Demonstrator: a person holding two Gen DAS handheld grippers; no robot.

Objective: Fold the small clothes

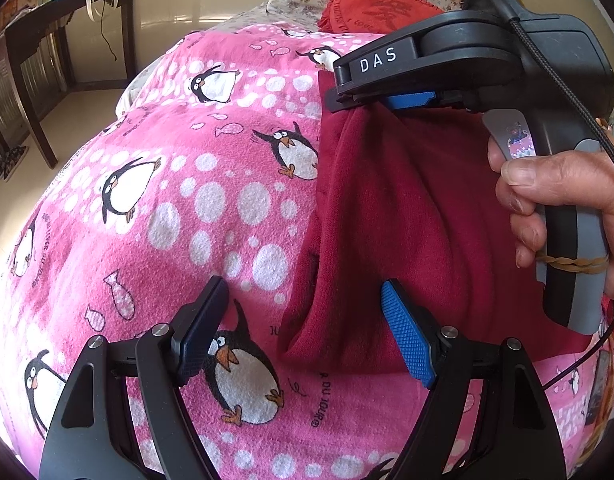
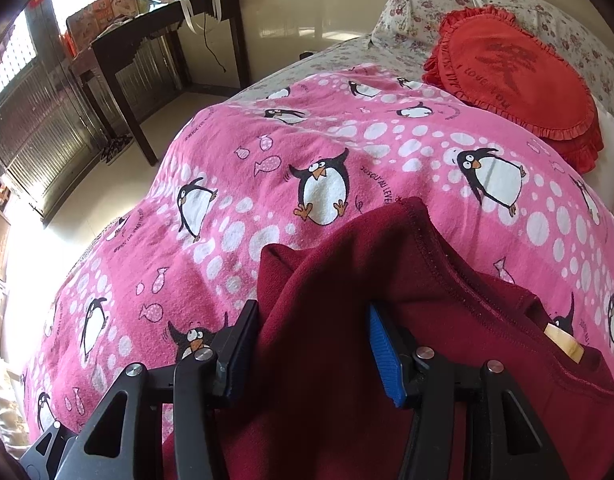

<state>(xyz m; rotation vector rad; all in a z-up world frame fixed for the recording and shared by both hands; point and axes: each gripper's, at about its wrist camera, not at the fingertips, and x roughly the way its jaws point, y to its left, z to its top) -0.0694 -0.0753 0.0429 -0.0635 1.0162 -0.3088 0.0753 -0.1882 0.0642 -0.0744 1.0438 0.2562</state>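
A dark red fleece garment (image 1: 407, 216) lies on a pink penguin blanket (image 1: 167, 200) on a bed. My left gripper (image 1: 307, 332) is open just above the garment's near left edge, with nothing between its fingers. My right gripper (image 1: 387, 102) shows in the left wrist view at the garment's far edge, with a fold of fabric under its jaws. In the right wrist view the garment (image 2: 347, 300) bunches up between the fingers of my right gripper (image 2: 315, 344), which stand apart around the fabric. A tan label (image 2: 565, 342) shows inside the garment.
A red frilled cushion (image 2: 515, 68) and floral pillows (image 2: 419, 4) lie at the head of the bed. A dark wooden table (image 2: 163, 40) with bags on it stands by the window at the left. The bed's left edge drops to a pale floor (image 2: 107, 184).
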